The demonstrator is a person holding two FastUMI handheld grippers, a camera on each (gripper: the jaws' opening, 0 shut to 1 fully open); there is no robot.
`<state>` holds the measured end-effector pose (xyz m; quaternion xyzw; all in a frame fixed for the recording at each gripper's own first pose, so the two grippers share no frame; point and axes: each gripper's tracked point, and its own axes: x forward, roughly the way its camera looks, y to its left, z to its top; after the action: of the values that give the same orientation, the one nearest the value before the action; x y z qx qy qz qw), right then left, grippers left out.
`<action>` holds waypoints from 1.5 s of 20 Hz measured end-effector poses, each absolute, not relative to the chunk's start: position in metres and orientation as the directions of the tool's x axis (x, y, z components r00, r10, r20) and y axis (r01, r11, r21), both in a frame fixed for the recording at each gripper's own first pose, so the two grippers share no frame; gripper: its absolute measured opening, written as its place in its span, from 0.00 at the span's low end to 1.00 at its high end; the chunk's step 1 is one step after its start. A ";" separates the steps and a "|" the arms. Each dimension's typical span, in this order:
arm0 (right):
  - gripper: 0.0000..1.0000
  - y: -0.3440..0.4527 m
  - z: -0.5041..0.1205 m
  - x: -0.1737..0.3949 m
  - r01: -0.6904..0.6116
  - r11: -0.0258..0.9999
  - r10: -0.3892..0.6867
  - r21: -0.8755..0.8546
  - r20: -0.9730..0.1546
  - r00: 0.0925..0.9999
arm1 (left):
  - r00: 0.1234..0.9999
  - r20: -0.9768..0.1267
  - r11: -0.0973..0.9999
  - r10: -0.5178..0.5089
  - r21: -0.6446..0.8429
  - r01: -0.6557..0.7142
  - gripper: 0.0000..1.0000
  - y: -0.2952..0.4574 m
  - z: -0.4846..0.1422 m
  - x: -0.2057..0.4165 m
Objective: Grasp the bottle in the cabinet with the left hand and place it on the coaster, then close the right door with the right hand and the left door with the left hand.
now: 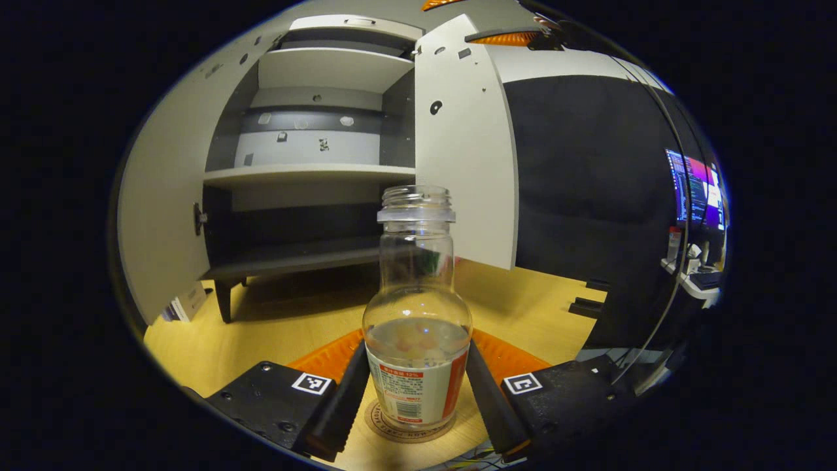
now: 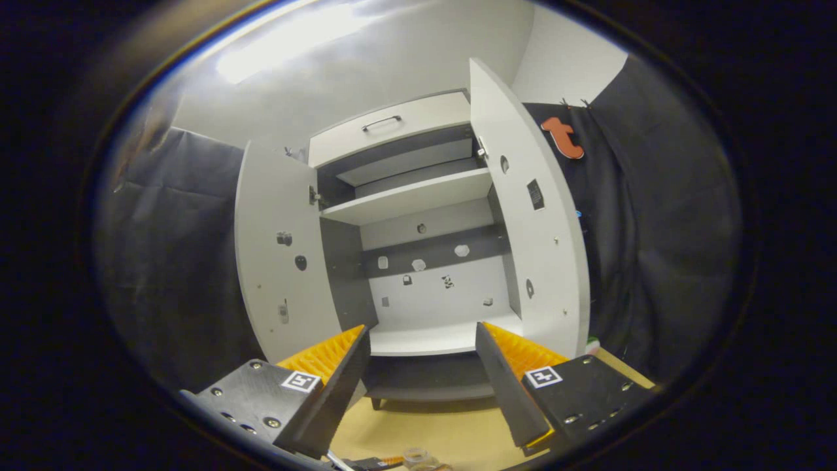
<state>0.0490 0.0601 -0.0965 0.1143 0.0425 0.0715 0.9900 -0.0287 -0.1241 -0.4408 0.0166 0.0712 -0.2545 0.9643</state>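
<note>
A clear, uncapped bottle (image 1: 416, 307) with a white and red label and a little liquid stands upright on a round coaster (image 1: 379, 428) on the wooden table. My left gripper (image 1: 416, 347) is shut on the bottle, one finger against each side of its lower body. Behind it the cabinet stands with its left door (image 1: 163, 216) and right door (image 1: 464, 163) swung open. In the right gripper view, my right gripper (image 2: 422, 340) hangs open with nothing between its fingers, facing the cabinet's open doors (image 2: 536, 248). The bottle's mouth (image 2: 418, 458) peeks in at that view's bottom edge.
The cabinet has white shelves (image 1: 307, 173) and a drawer with a handle (image 2: 382, 122) on top, and stands on short dark legs (image 1: 224, 301). The wooden table (image 1: 274, 327) stretches in front of it. A lit monitor (image 1: 700, 190) sits far right.
</note>
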 end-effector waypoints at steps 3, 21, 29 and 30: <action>0.98 0.068 -0.107 0.062 -0.137 0.969 0.159 0.203 -0.092 0.983 | 0.860 -0.181 0.875 -0.477 -0.008 0.484 0.81 -0.118 -0.460 -0.024; 0.98 -0.021 -0.110 0.016 -0.044 0.991 0.060 0.125 -0.126 0.990 | 0.860 -0.091 0.865 -0.502 -0.025 0.502 0.85 -0.097 -0.294 -0.041; 0.98 -0.089 -0.098 0.010 -0.005 0.994 0.013 0.109 -0.079 0.997 | 0.922 0.012 0.922 -0.387 -0.005 0.387 0.85 -0.048 -0.144 -0.044; 0.98 -0.105 -0.099 0.010 0.020 0.995 -0.012 0.101 -0.084 0.996 | 0.920 0.024 0.920 -0.390 -0.031 0.391 0.85 -0.045 -0.129 -0.045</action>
<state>0.0099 -0.1045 -0.0994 0.0510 0.0415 -0.0081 0.9978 -0.0448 -0.0455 -0.1288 -0.0178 -0.0085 -0.1993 0.9797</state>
